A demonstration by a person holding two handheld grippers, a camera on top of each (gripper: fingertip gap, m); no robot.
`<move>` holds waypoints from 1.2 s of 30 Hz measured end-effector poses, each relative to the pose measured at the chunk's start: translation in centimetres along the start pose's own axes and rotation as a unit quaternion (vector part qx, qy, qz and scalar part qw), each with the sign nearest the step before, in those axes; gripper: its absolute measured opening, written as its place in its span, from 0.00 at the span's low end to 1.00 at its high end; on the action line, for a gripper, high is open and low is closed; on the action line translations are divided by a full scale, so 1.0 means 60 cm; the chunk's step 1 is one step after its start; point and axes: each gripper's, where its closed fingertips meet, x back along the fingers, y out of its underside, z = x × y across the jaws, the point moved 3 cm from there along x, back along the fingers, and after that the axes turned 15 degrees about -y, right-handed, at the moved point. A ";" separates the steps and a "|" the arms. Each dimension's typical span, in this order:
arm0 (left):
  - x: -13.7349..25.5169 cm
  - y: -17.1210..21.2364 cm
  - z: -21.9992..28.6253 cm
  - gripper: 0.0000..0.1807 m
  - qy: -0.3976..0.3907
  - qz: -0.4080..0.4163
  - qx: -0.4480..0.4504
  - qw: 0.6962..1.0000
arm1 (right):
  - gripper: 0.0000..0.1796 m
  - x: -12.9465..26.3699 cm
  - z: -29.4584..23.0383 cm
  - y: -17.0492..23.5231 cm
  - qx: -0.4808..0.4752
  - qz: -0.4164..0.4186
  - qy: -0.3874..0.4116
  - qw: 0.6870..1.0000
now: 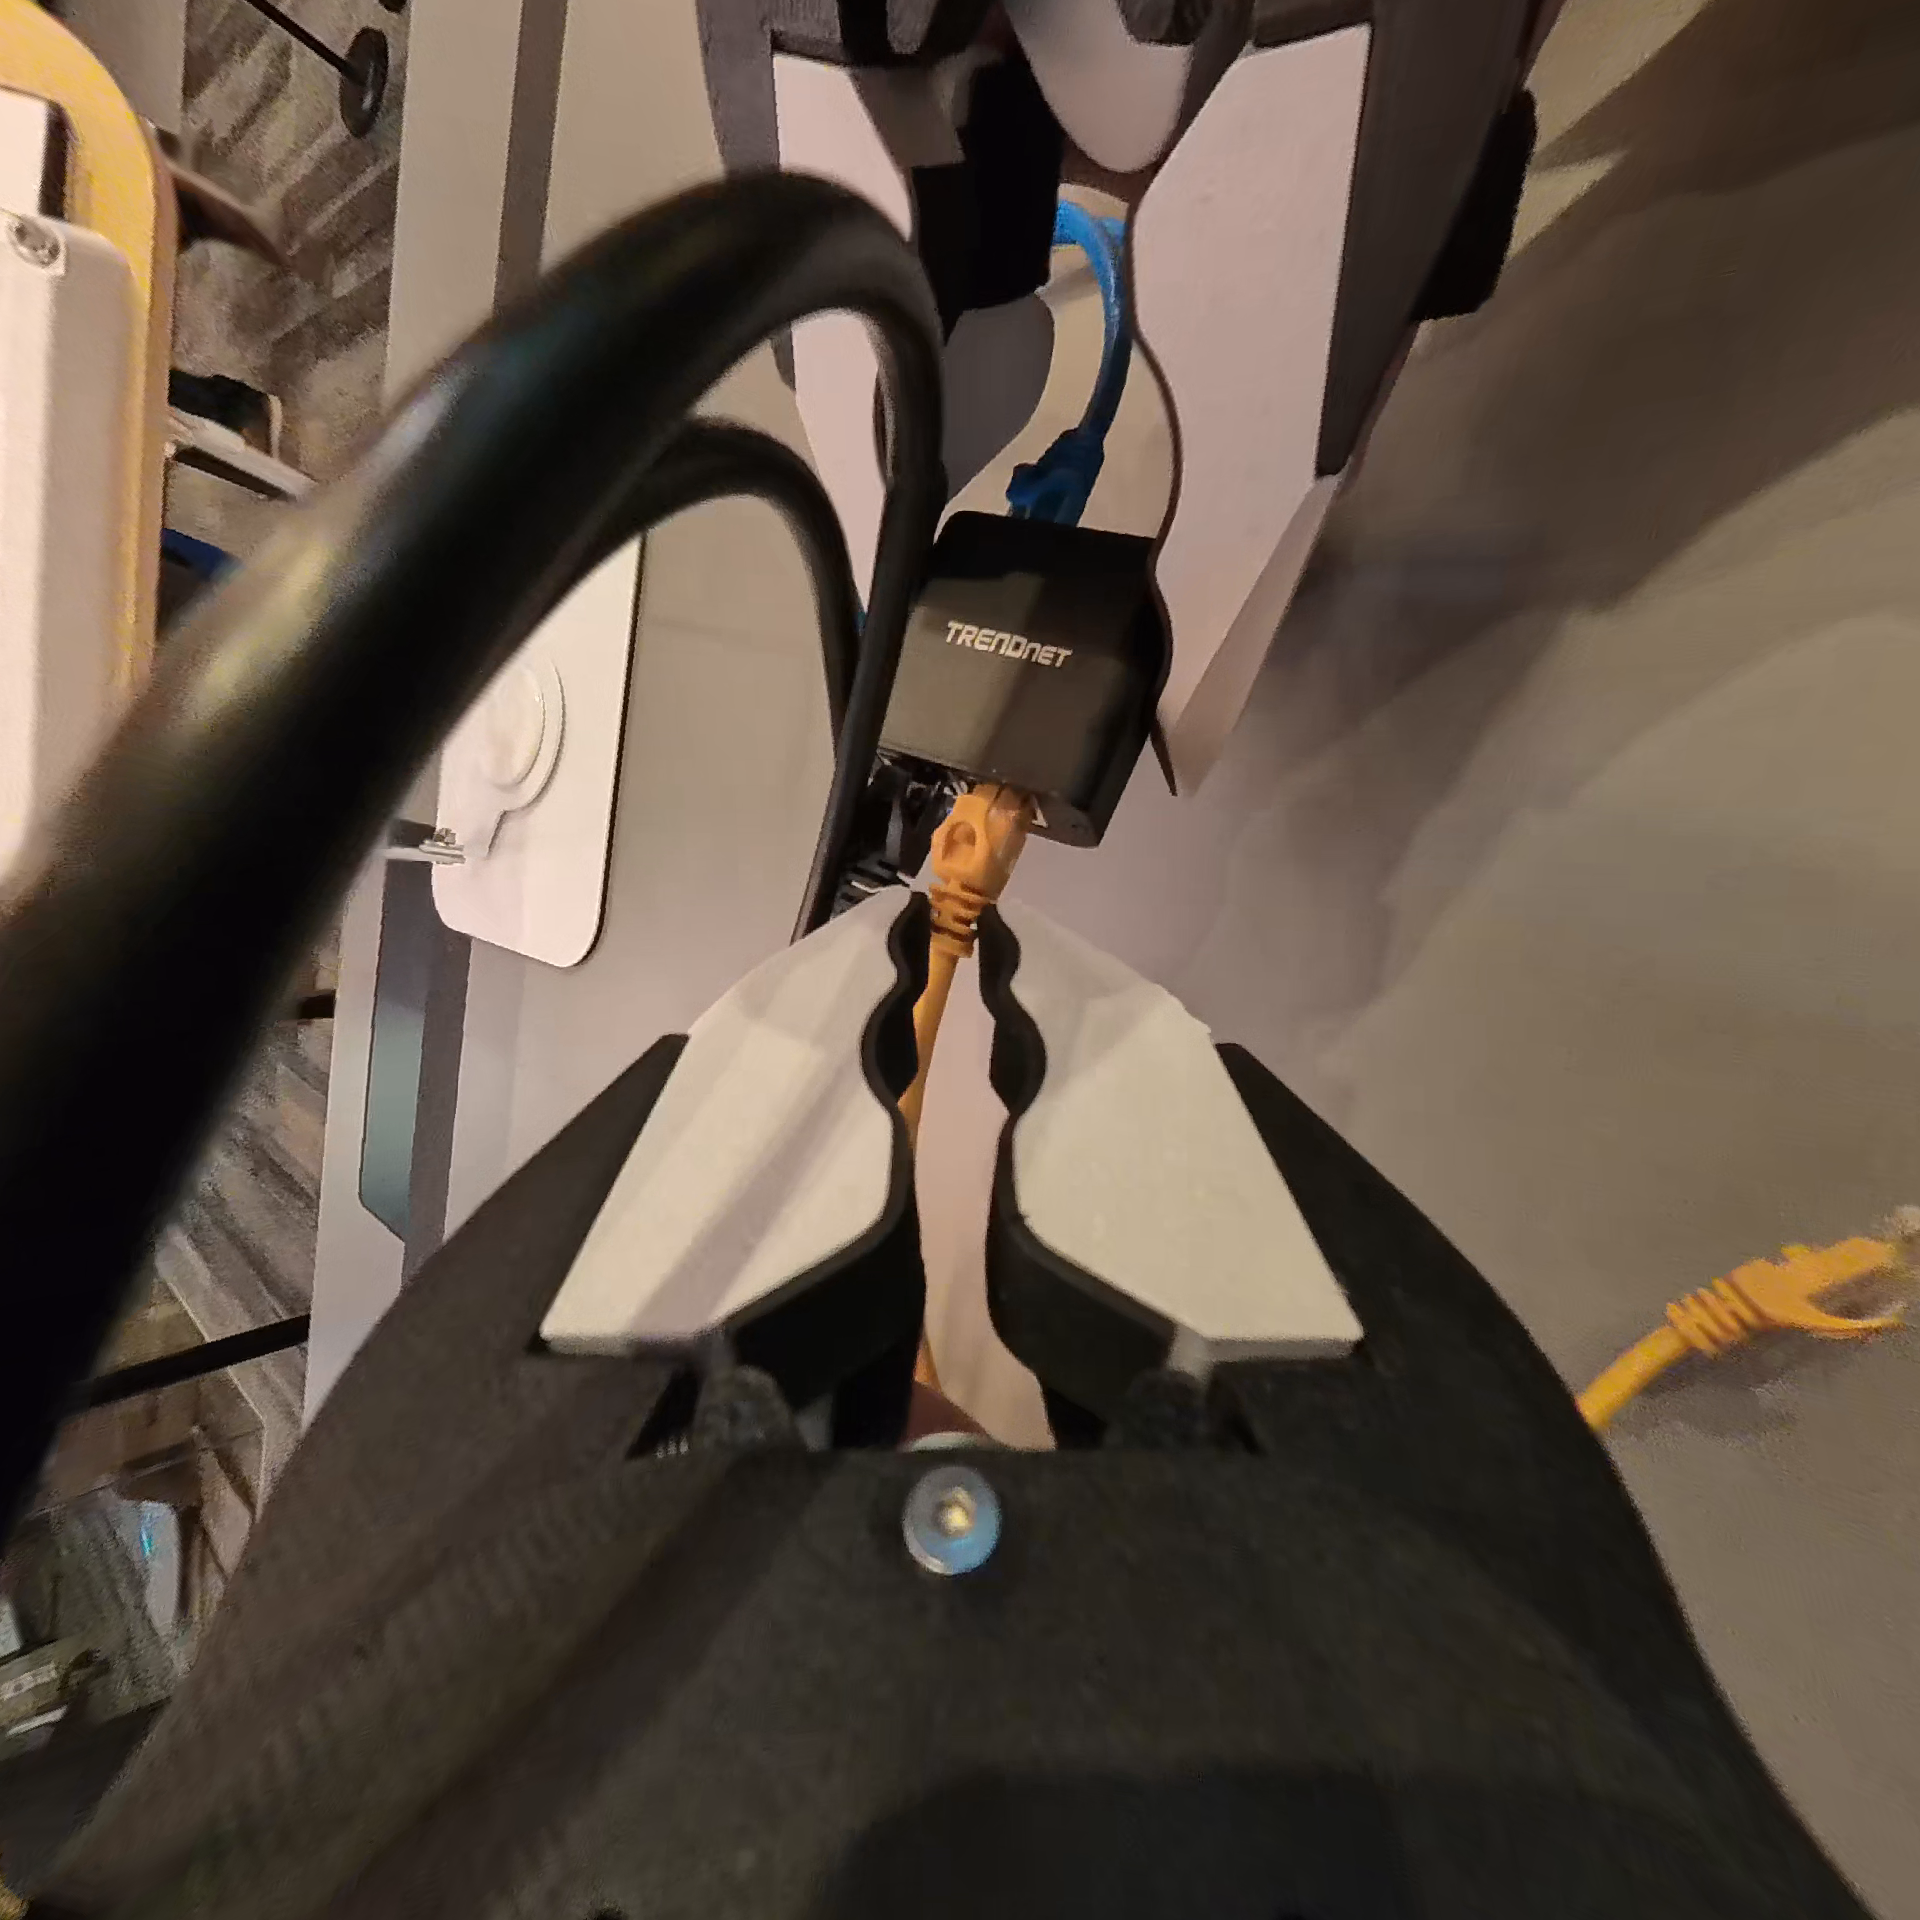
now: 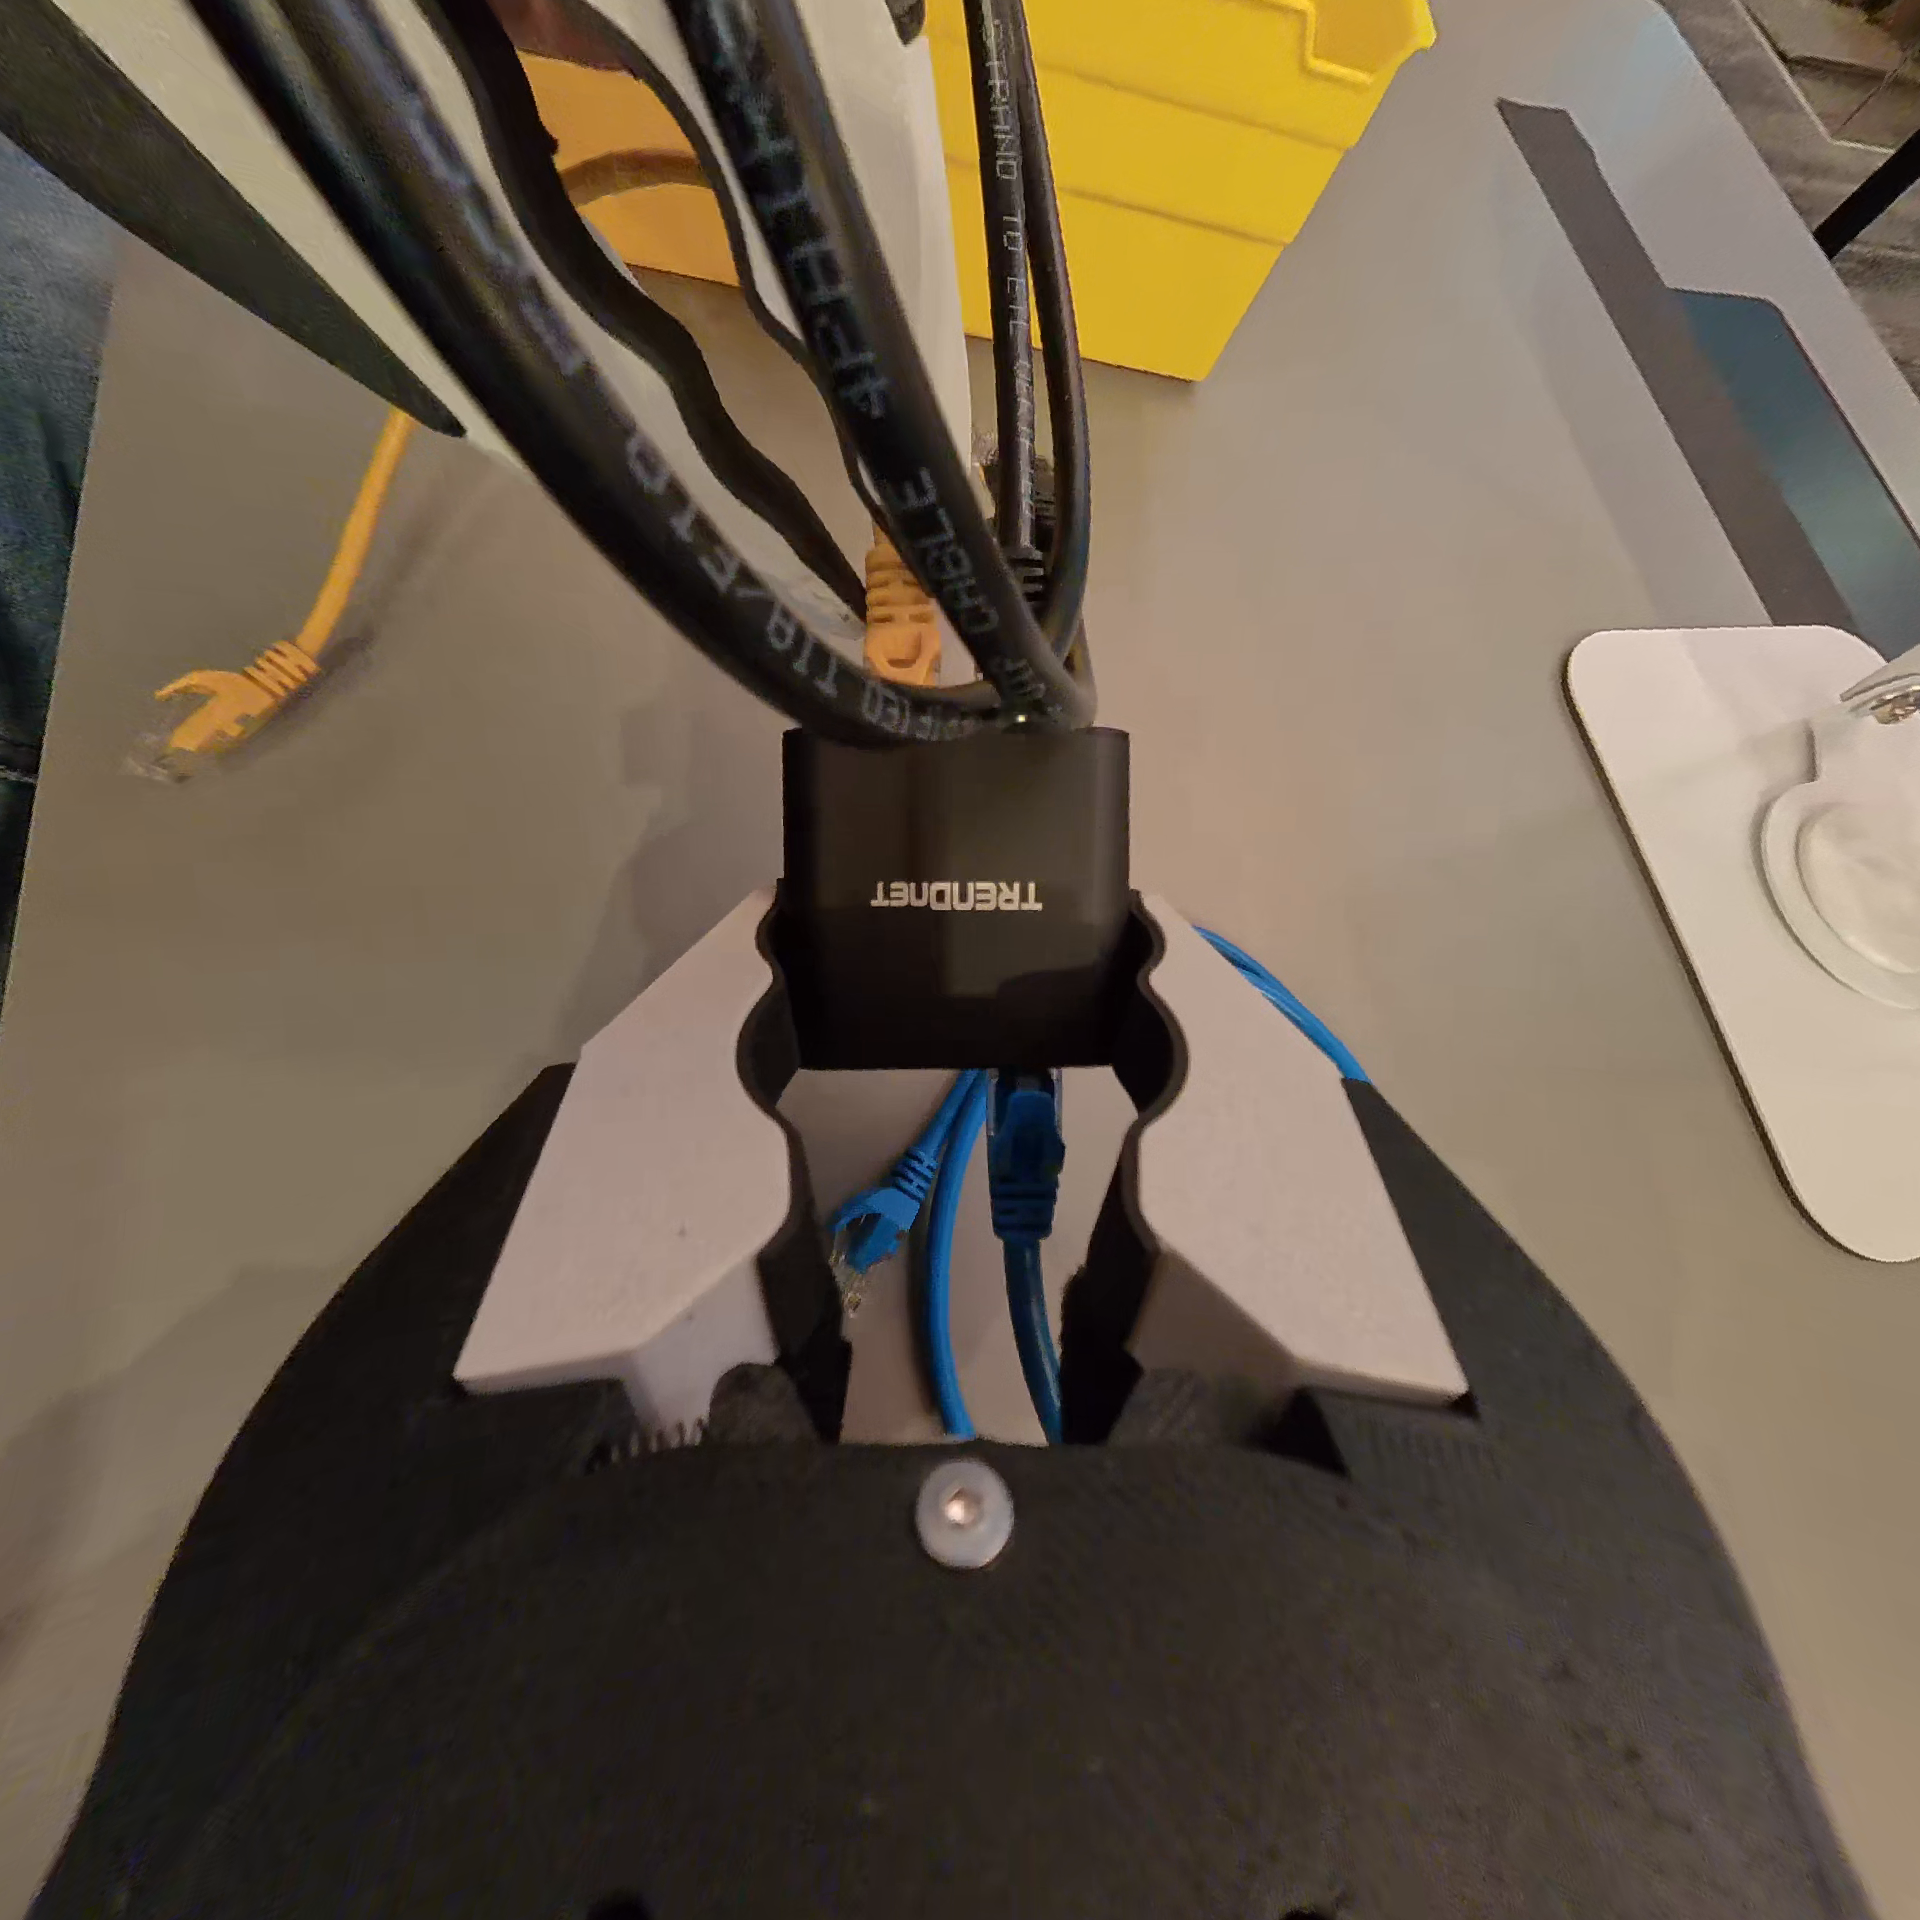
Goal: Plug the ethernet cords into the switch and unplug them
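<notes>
Orange cord (image 1: 951, 914) between left fingers (image 1: 831, 1049)

Black cables (image 2: 831, 436) crowd the switch (image 2: 956, 862) port side; grey table (image 2: 1403, 727) alongside lies open.

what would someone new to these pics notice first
Probably the small black switch at centre, clamped by its sides in the right gripper above the grey table. Next, the orange ethernet plug at the switch's port, its cord pinched in the left gripper, with thick black cables looping across the foreground. A yellow bin stands behind, and a loose orange plug lies on the table.
</notes>
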 end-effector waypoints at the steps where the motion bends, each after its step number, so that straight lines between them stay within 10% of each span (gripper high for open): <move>1: 0.000 0.001 -0.001 0.04 -0.003 0.000 0.000 1.000 | 0.32 -0.001 0.001 -0.001 0.000 0.001 0.000 1.000; 18: 0.125 0.020 -0.084 0.13 -0.133 0.064 0.111 0.983 | 0.33 0.130 0.025 -0.060 -0.063 0.027 0.119 0.990; 36: 0.091 0.073 -0.026 0.10 -0.101 0.016 0.136 0.985 | 0.33 0.571 0.043 -0.136 -0.062 0.124 0.305 0.942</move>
